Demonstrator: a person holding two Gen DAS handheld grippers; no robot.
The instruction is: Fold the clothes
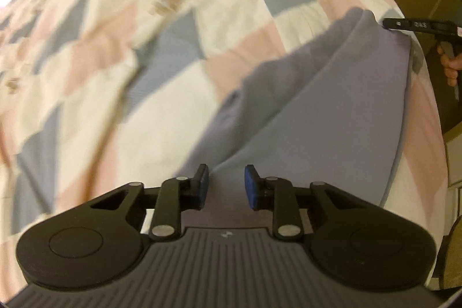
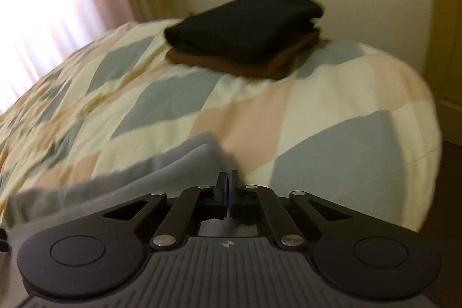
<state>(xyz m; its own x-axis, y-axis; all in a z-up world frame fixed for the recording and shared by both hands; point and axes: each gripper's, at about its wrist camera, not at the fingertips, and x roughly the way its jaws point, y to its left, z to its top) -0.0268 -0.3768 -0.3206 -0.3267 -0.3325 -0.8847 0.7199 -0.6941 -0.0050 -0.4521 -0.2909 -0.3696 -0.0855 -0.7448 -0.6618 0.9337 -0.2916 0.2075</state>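
The left gripper [image 1: 225,186] has its jaws apart over the purple cloth [image 1: 311,111] on the bed [image 1: 115,33]. The right gripper [image 2: 228,186], at 2 o'clock, has jaws clamped on the cloth's corner.

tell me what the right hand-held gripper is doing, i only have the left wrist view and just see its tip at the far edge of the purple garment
Observer: The right hand-held gripper is shut on a corner of the purple garment; its pads are pressed together in the right wrist view.
Operator: is any cloth showing between the pads
Observer: The garment's folded edge runs right up to the closed pads, though blur hides the exact pinch.
Operator: what's that dark thing at the top of the bed
Observer: A folded black garment stacked on a folded brown garment, resting on the quilt.
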